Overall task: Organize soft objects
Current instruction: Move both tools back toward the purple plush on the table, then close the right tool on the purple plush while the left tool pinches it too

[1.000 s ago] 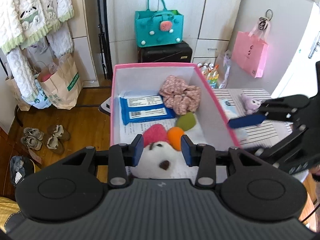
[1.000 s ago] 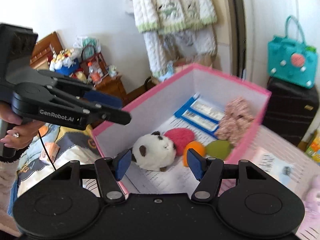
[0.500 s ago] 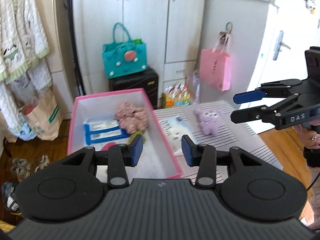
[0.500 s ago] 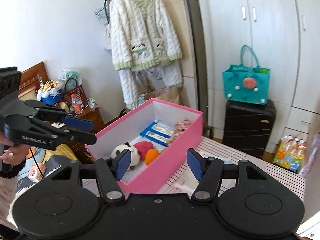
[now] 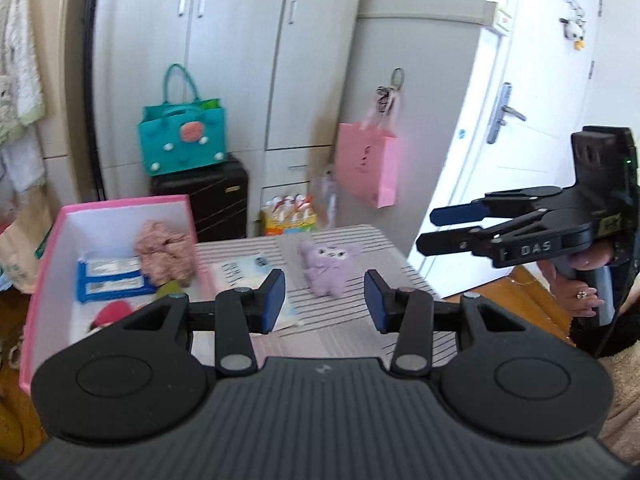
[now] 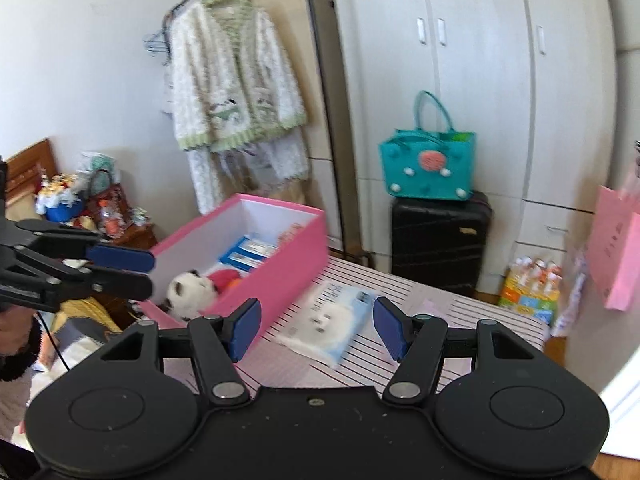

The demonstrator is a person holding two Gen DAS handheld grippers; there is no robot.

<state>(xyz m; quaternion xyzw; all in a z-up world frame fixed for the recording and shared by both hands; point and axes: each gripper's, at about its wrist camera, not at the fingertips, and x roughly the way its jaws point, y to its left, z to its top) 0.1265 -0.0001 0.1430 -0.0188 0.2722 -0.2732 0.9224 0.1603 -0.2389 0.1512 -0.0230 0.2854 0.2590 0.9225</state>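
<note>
Left wrist view: left claw point(image 5: 325, 300) released, nothing between its blue pads, held above a striped table point(image 5: 360, 332). Purple plush toy point(image 5: 326, 266) lying on the table just beyond the pads. White-and-blue flat packet point(image 5: 248, 276) on the table between the toy and a pink box point(image 5: 52, 240). Box contents visible here: pink fabric scrunchie point(image 5: 164, 252), two blue packets point(image 5: 114, 280), a green piece and a red piece, partly hidden. Right claw point(image 5: 444, 226) at right, in the air, jaws apart and empty, gripped by a hand point(image 5: 588, 280). Background: teal bag point(image 5: 182, 144) on a black suitcase point(image 5: 208, 196), pink paper bag point(image 5: 366, 164) hanging on a cabinet, white door point(image 5: 520, 120). Right wrist view: right claw point(image 6: 316, 328) released and empty, over the same table point(image 6: 460, 312); the flat packet point(image 6: 332, 328) lies beneath and between its pads. Pink box point(image 6: 280, 264) at left of the table, holding a panda plush point(image 6: 188, 292), a red plush piece and blue packets. Left claw point(image 6: 132, 268) at far left, beside the box, empty. White cardigan point(image 6: 228, 80) hangs behind.
</note>
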